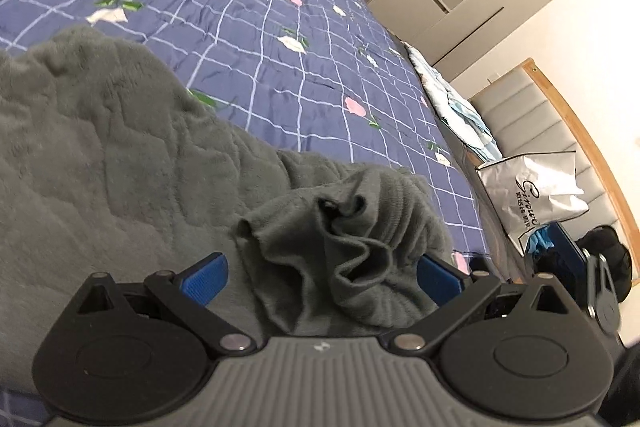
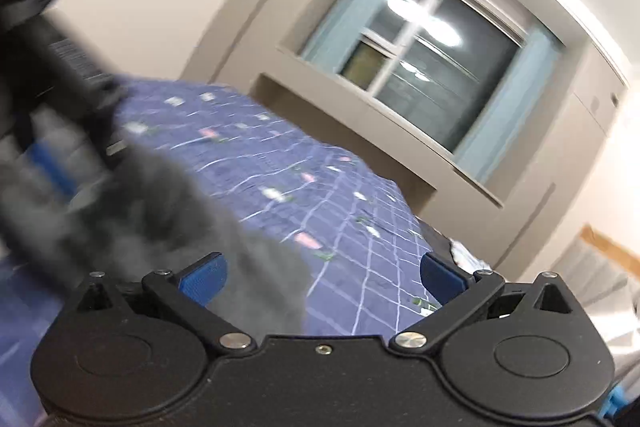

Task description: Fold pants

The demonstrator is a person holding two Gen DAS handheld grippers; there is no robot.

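Note:
Grey fleece pants [image 1: 120,155] lie spread on the blue checked bedspread [image 1: 260,39]. A bunched ribbed cuff of the pants [image 1: 352,239] sits between the blue fingers [image 1: 204,279] of my left gripper [image 1: 322,279], which stands wide open around it without pinching. In the blurred right wrist view, my right gripper [image 2: 322,279] is open, with grey pants fabric [image 2: 224,227] in front of its left finger [image 2: 202,279]. The left gripper [image 2: 48,155] shows blurred at the far left.
The bed's right edge has a light blue pillow [image 1: 464,107] and a padded headboard [image 1: 560,131]. A white shopping bag [image 1: 532,195] and dark items stand beside the bed. A window with blue curtains [image 2: 424,67] is behind the bed.

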